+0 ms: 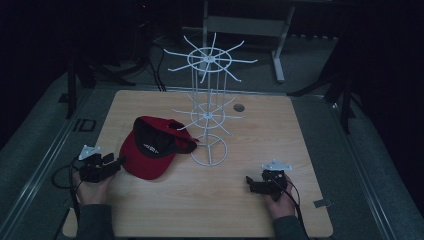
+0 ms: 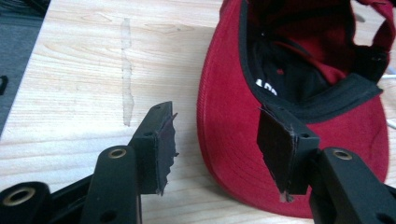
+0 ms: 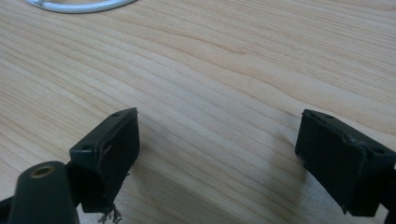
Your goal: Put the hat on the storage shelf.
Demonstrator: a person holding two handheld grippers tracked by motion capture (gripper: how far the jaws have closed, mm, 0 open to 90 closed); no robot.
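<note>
Presently: red cap [image 1: 150,150] upturned on bench [image 1: 250,200], left of white wire rack [image 1: 209,115]; left gripper [image 1: 116,162] fingers released beside its brim, right gripper [image 1: 250,184] fingers released over bare bench.

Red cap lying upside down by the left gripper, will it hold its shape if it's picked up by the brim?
The red cap looks light. Its curved brim seems stiff enough to pinch; the soft crown will probably sag.

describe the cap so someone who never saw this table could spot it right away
On the wooden table, look just left of the white wire rack. There lies a red cap, upside down with its black lining showing, its brim toward the left gripper. It is the only cloth thing and the only red one.
</note>
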